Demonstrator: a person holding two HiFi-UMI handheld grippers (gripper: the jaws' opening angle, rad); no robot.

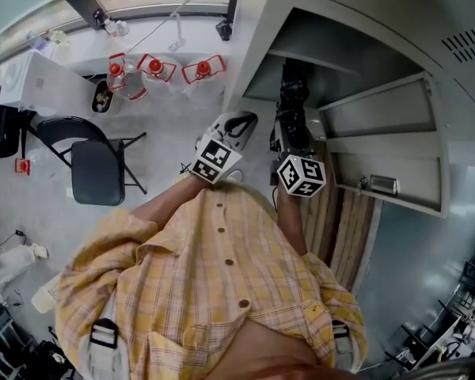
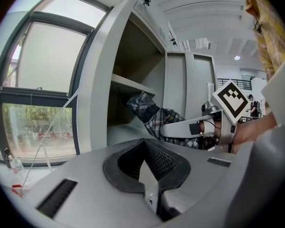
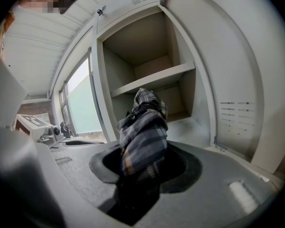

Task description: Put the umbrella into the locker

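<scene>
The folded plaid umbrella (image 1: 293, 93) (image 3: 142, 132) sticks out level from my right gripper (image 1: 290, 125) (image 3: 140, 170), which is shut on its handle end. Its tip reaches into the open grey locker (image 1: 261, 46), under the shelf (image 3: 152, 82) and above the compartment floor. In the left gripper view the umbrella (image 2: 154, 118) and the right gripper (image 2: 199, 127) appear at the locker mouth. My left gripper (image 1: 241, 121) (image 2: 145, 163) hovers just left of the right one, outside the locker, with its jaws open and nothing between them.
The locker door (image 1: 388, 141) stands open on the right. A black folding chair (image 1: 95, 165), red-capped water jugs (image 1: 154, 70) and a white box (image 1: 32, 81) sit to the left by the window. Wooden boards (image 1: 344, 220) lie on the floor beside me.
</scene>
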